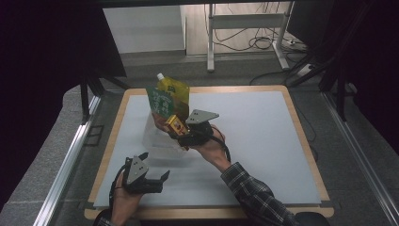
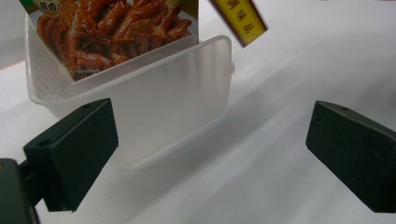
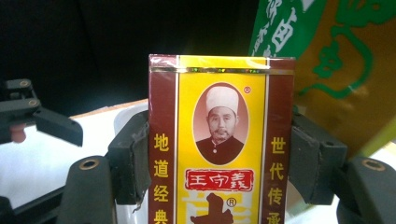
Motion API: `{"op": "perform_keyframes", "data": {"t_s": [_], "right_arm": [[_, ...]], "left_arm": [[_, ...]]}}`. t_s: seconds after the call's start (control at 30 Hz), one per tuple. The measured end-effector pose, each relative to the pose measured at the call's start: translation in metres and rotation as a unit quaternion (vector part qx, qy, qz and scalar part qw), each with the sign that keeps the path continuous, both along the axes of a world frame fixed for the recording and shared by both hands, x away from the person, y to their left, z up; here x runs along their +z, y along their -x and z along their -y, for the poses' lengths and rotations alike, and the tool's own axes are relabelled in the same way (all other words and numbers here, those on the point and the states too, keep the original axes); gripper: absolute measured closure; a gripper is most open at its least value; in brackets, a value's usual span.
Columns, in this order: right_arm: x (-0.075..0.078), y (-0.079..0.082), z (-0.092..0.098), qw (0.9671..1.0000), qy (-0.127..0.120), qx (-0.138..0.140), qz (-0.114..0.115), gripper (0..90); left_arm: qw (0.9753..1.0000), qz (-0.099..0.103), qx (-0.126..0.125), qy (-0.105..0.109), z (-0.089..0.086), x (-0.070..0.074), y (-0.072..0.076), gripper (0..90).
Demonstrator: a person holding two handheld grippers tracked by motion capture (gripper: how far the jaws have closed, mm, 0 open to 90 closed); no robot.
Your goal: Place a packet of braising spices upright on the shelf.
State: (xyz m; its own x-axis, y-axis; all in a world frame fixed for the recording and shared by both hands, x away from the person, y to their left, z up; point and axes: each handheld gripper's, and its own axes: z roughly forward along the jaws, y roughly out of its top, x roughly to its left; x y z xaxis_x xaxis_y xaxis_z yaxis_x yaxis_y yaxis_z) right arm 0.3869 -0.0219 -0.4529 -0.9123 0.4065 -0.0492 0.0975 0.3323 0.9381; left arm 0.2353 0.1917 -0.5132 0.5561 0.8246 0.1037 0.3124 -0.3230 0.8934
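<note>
A red and yellow box (image 1: 173, 124) with a printed portrait is held upright in my right gripper (image 1: 178, 129), just above the near right edge of a translucent plastic container (image 1: 157, 136). In the right gripper view the jaws press on both long sides of the box (image 3: 219, 116). A green packet (image 1: 160, 101) and a yellow pouch (image 1: 176, 92) with a white cap stand in the container. My left gripper (image 1: 155, 165) is open near the front left of the mat, pointing at the container (image 2: 154, 93). Nothing lies between its jaws.
The white mat (image 1: 263, 141) covers a wooden table. In the left gripper view a snack packet (image 2: 107, 28) with a picture of braised meat stands inside the container. Behind the table are a metal frame leg (image 1: 211, 42) and floor cables (image 1: 263, 42).
</note>
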Motion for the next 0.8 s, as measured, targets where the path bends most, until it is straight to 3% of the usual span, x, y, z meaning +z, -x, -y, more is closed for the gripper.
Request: {"op": "perform_keyframes", "data": {"t_s": [0.4,0.47,0.53,0.8], "right_arm": [[-0.009,-0.007,-0.022,0.9996,-0.020,-0.020,0.009,31.8],[-0.010,-0.007,-0.024,0.9996,-0.024,-0.015,-0.002,31.8],[-0.010,-0.004,-0.027,0.9998,-0.018,-0.011,0.007,31.8],[-0.016,-0.001,-0.045,0.9997,-0.021,-0.003,0.010,31.6]], "left_arm": [[1.0000,0.000,-0.001,0.003,0.000,0.000,0.000,1.8],[1.0000,0.000,-0.001,0.003,0.000,0.000,0.000,1.9],[1.0000,0.000,-0.001,0.002,0.000,0.000,0.000,1.9],[1.0000,0.000,-0.002,0.000,0.000,0.000,0.000,1.9]]}}
